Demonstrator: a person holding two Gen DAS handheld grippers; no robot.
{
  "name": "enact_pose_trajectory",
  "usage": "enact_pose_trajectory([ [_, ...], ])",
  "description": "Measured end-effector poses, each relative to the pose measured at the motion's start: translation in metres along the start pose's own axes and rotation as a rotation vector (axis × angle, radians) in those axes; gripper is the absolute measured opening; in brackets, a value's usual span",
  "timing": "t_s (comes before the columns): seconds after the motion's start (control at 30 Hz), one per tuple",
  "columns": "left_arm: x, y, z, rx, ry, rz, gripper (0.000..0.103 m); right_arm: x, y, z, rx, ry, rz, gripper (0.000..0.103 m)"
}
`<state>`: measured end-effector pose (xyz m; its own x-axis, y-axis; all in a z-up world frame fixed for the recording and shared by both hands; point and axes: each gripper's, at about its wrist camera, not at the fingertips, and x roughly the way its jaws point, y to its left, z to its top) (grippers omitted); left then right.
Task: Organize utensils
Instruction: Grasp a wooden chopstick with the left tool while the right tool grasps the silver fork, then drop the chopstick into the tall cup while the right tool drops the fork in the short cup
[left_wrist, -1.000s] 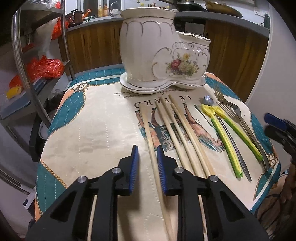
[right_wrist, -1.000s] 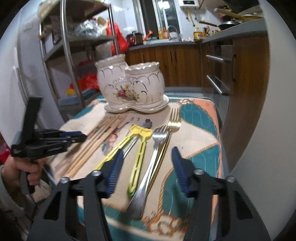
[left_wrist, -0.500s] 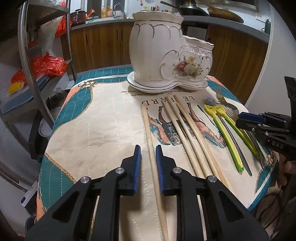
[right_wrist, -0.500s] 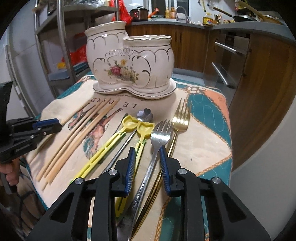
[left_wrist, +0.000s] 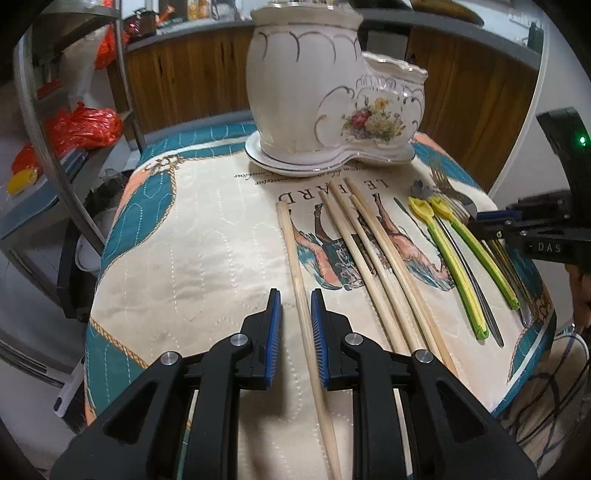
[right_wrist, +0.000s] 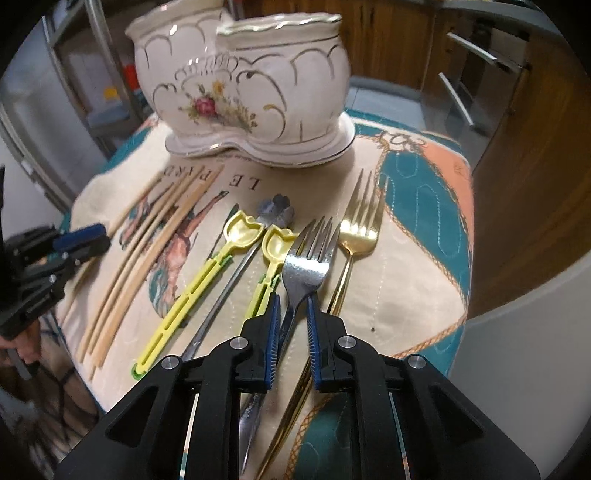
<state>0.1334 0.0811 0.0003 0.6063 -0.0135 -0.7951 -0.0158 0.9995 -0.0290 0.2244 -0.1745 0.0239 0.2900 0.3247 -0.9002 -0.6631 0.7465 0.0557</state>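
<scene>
Over the silver steel fork (right_wrist: 308, 269), my right gripper (right_wrist: 291, 332) has swung in, jaws closing around its handle.
Left gripper (left_wrist: 295, 325) stays narrowly parted astride the lone wooden chopstick (left_wrist: 301, 295), not clamped; both pickups look imminent.

Red bags (left_wrist: 83, 127) on metal shelf (left_wrist: 44, 155)

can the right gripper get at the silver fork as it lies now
Probably yes: the right gripper already straddles the silver fork handle, jaws closing, nothing on top; the gold fork lies close beside.
</scene>
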Motion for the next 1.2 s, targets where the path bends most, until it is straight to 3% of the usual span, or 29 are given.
enact_pose_trajectory([
  [0.13, 0.007, 0.005, 0.018, 0.047, 0.122, -0.049, 0.018, 0.001, -0.001, 0.005, -0.004, 0.034, 0.007, 0.014],
  [0.27, 0.013, 0.007, 0.029, 0.086, 0.226, -0.091, 0.018, -0.004, -0.006, 0.004, 0.038, -0.021, 0.023, 0.006],
  [0.43, 0.015, 0.008, 0.031, 0.088, 0.249, -0.094, 0.018, -0.012, -0.017, -0.001, 0.111, -0.109, 0.094, 0.005],
  [0.53, 0.015, 0.01, 0.03, 0.067, 0.223, -0.063, 0.006, -0.021, -0.023, -0.004, 0.14, -0.157, 0.136, 0.005],
  [0.7, 0.006, 0.025, 0.017, -0.034, 0.124, -0.116, 0.005, -0.036, -0.026, -0.006, 0.131, -0.232, 0.169, 0.004],
  [0.83, -0.024, 0.037, 0.006, -0.14, -0.068, -0.233, 0.005, -0.051, -0.025, -0.01, 0.121, -0.309, 0.167, 0.004],
  [0.9, -0.037, 0.041, 0.004, -0.175, -0.141, -0.25, 0.005, -0.058, -0.025, -0.012, 0.124, -0.349, 0.17, 0.004],
  [1.2, -0.081, 0.031, 0.026, -0.173, -0.395, -0.295, 0.005, -0.092, -0.027, 0.004, 0.122, -0.546, 0.163, 0.004],
])
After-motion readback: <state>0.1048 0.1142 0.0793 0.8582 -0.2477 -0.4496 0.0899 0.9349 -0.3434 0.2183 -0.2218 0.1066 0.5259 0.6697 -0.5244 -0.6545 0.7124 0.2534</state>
